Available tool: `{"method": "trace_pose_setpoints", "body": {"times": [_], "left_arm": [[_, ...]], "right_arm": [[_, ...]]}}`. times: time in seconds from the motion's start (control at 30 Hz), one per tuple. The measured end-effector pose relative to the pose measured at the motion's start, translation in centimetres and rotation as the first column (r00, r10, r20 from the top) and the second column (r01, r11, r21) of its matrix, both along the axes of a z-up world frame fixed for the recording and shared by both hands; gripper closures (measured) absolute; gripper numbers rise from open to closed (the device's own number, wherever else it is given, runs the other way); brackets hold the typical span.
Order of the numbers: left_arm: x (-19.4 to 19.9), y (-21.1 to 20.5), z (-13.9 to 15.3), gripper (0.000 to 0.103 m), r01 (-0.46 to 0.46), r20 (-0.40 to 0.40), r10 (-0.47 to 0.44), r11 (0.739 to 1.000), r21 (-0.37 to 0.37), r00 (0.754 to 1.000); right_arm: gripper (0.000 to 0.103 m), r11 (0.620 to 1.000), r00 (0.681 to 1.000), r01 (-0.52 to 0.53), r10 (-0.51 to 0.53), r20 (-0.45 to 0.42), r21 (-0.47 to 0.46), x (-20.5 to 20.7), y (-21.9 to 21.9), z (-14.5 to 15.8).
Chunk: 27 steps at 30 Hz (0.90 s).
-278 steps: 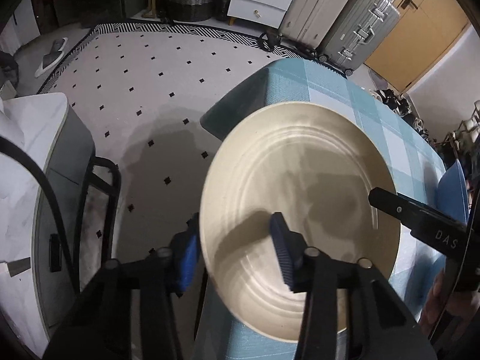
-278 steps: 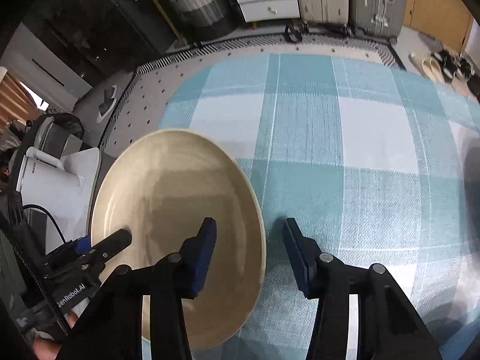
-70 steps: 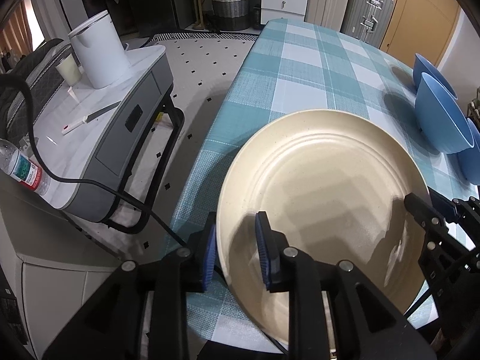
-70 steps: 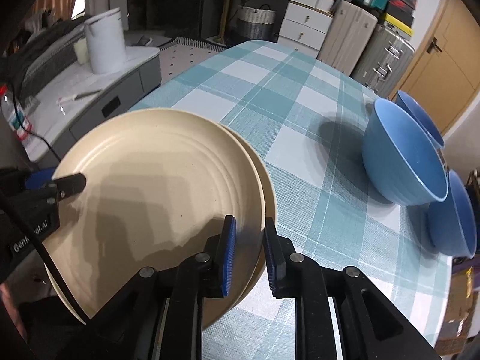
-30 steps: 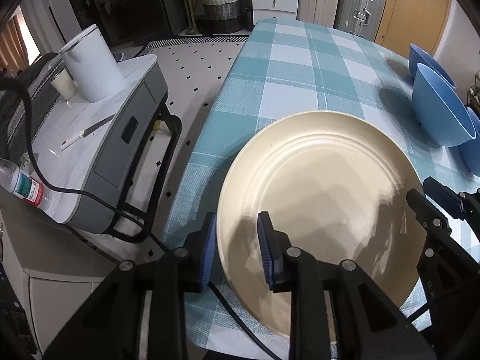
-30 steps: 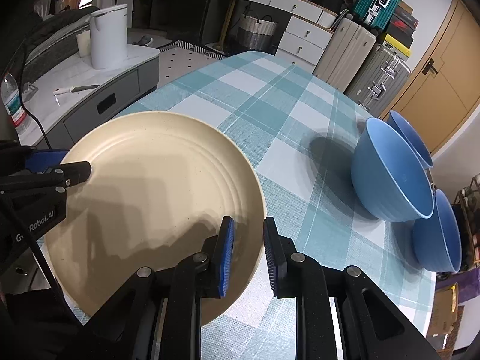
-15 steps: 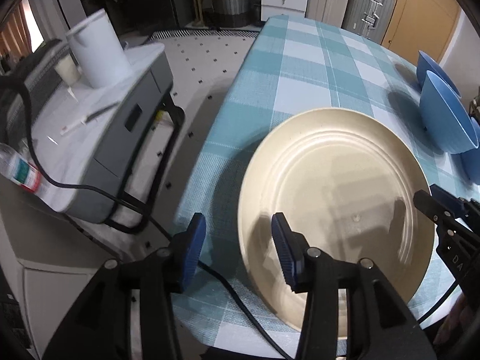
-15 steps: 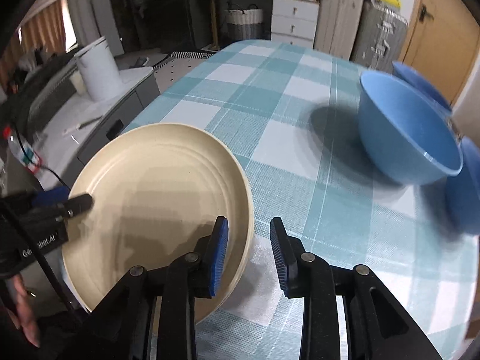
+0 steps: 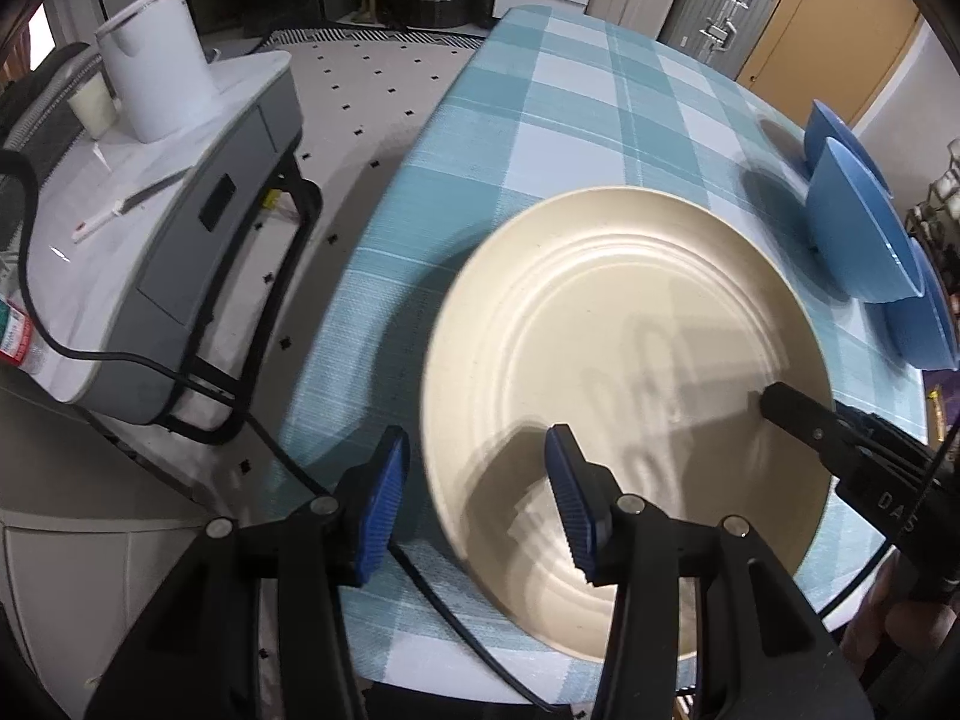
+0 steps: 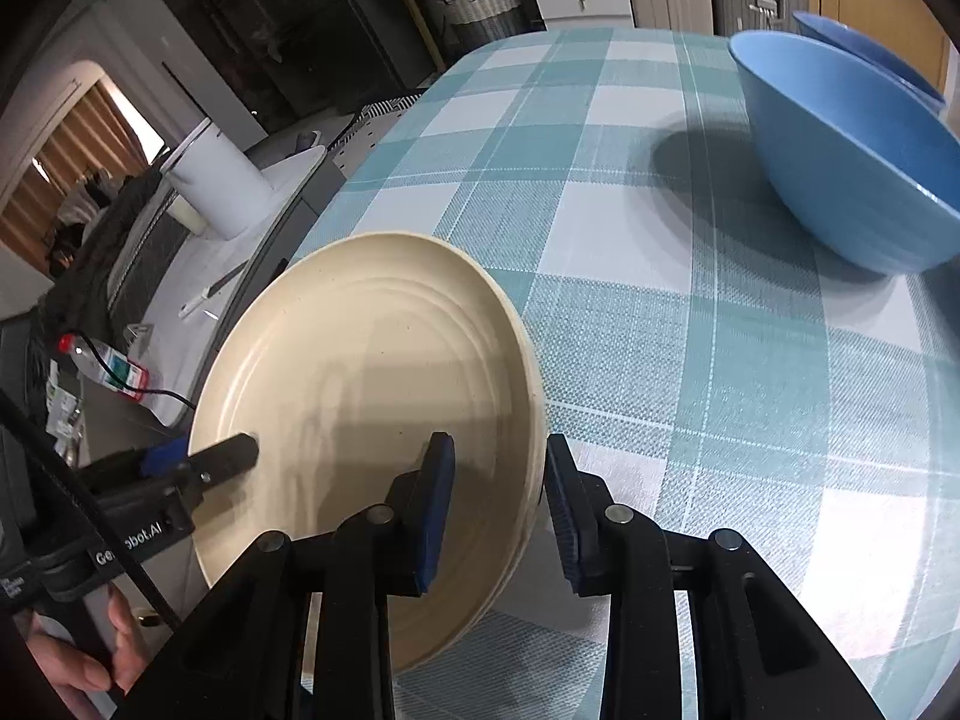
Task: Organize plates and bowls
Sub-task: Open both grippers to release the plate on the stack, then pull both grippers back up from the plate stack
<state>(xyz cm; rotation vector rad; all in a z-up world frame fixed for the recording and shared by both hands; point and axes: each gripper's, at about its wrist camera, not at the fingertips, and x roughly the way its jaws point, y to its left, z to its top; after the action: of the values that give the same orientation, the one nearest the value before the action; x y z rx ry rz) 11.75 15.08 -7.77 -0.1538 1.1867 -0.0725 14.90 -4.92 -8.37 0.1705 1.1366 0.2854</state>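
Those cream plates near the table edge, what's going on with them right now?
A person holds a gripper in each hand over the stacked cream plates on the checked tablecloth. Both grippers have just been opening: the left gripper and the right gripper each straddle the rim at opposite sides, pads clear of it. The stack rests on the table. The blue bowls sit untouched further along.

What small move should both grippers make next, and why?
Probably draw both back off the plates. The stack lies flat on the table. The jaws of the left gripper and right gripper have just been opening; each straddles the rim with visible gaps, so nothing is held. The bowls are unstacked.
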Motion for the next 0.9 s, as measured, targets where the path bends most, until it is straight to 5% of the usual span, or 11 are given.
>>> {"method": "trace_pose_setpoints", "body": {"times": [0.9], "left_arm": [[1.0,-3.1,0.6,0.050,0.030,0.049,-0.033,0.998,0.055,0.998]], "right_arm": [[0.068,0.997,0.997,0.064,-0.063,0.037,-0.035,0.0,-3.4,0.6]]}}
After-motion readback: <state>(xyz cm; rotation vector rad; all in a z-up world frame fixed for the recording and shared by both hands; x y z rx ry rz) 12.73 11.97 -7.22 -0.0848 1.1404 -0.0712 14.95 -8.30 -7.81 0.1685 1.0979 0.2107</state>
